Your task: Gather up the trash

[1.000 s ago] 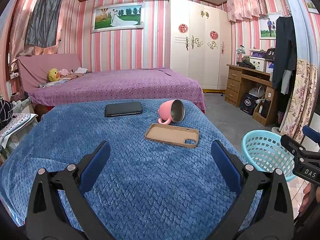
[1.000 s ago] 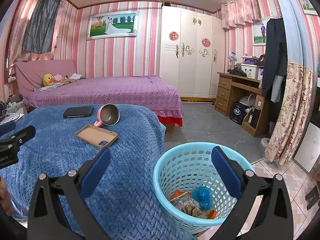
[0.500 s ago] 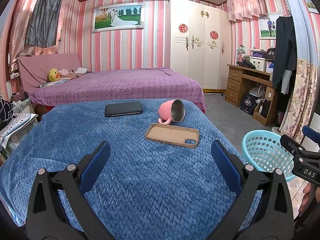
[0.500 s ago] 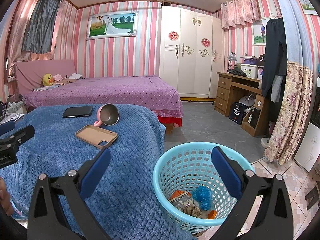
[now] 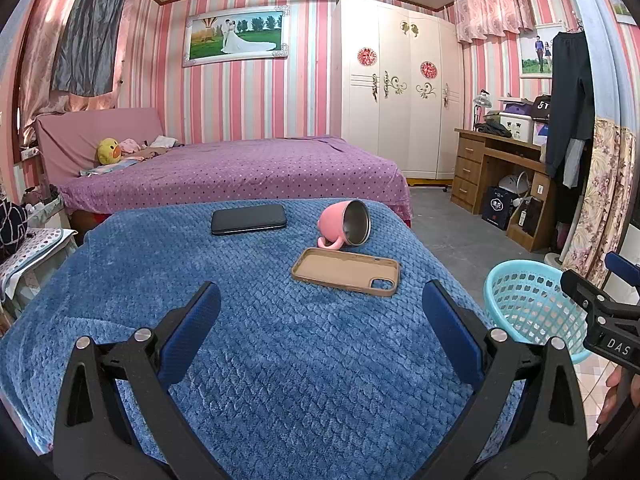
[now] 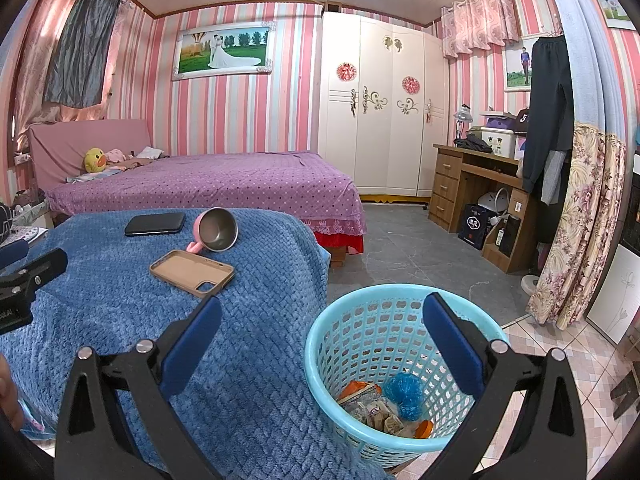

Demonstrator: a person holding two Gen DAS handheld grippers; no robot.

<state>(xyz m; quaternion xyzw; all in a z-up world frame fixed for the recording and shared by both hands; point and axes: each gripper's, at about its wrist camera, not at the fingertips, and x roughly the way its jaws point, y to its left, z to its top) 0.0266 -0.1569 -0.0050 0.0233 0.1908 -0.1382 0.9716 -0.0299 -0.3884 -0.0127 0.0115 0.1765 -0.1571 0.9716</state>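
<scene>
A light blue mesh basket (image 6: 332, 344) stands on the floor beside the blue-blanketed table; it also shows in the left wrist view (image 5: 520, 300). Inside lie several wrappers (image 6: 372, 408), a crumpled blue ball (image 6: 404, 392) and an orange piece (image 6: 423, 429). My right gripper (image 6: 320, 320) is open and empty, hovering above the basket's near rim. My left gripper (image 5: 320, 312) is open and empty, low over the blue blanket (image 5: 280, 360). The right gripper's side shows at the right edge of the left wrist view (image 5: 600, 308).
On the blanket lie a tan phone case (image 5: 346, 271), a tipped pink mug (image 5: 346, 224) and a black phone (image 5: 249, 219). A purple bed (image 5: 240, 172) stands behind, a white wardrobe (image 5: 400, 92) and wooden desk (image 5: 496, 168) to the right.
</scene>
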